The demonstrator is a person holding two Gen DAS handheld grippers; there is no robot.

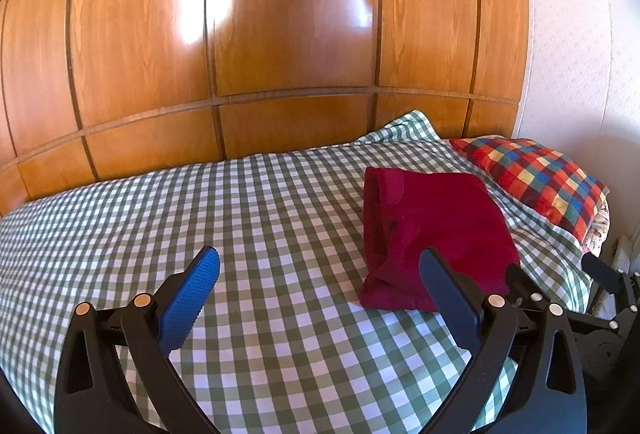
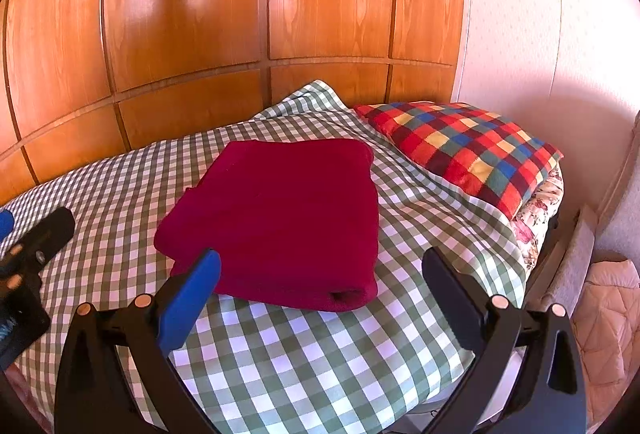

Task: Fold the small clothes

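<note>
Both grippers hung above the bed with their fingers spread wide and nothing between them, which suggested the folding of this piece was finished or nearly so and the hands were free for whatever came after. The left gripper [image 1: 320, 266] sat over bare checked cloth toward the near edge of the bed [image 1: 240, 213], just to the left of the garment, its blue-padded finger [image 1: 192, 302] well apart from the dark one. The right gripper [image 2: 320, 266] faced the garment squarely from the near side, its left finger overlapping the garment's near left corner in the picture; whether it touched the fabric could not be told.

The dark red garment [image 2: 280, 218] lay folded into a thick, roughly rectangular bundle on the green and white checked cover, toward the right end of the bed, just short of the bright multicoloured pillow [image 2: 468, 149] at the far right corner. Its top face looked smooth and flat, with a rolled fold showing at the near right corner. From the left wrist view a layered open edge with a button and a tab faced left. Wooden panelling [image 1: 280, 33] stood along the far edge of the bed.
</note>
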